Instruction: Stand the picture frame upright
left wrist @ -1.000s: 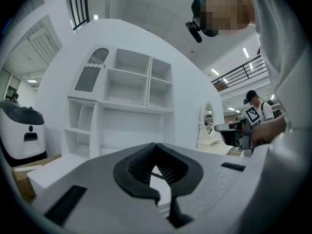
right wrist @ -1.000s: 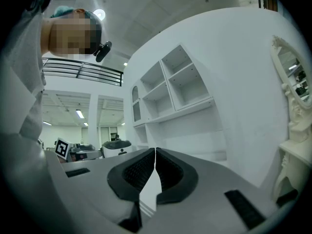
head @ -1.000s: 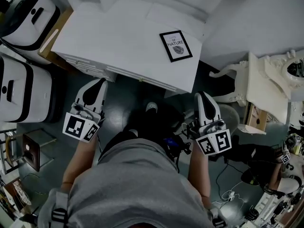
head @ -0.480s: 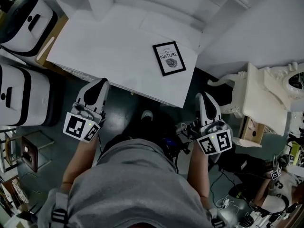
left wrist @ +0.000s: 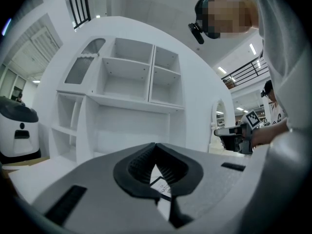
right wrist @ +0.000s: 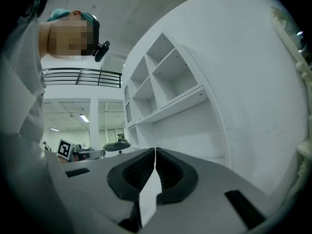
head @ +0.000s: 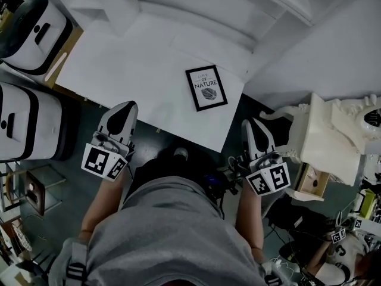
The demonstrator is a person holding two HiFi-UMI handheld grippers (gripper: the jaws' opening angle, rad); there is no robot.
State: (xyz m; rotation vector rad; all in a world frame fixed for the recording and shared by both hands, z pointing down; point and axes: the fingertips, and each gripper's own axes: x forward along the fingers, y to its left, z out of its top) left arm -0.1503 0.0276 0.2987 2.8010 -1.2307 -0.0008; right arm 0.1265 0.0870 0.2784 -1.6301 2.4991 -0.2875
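Here, picture frame flat, near desk edge

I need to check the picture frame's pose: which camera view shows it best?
The head view: the whole picture frame lies flat on the white desk, near its right front corner. The left gripper view catches only a small corner of it; the right gripper view shows none.

A white desk carries at its back a white shelf unit with open compartments. On the dark floor to its left stand two white-and-black machines, with a tan board beside the desk's edge. An ornate white furniture piece stands to the right.
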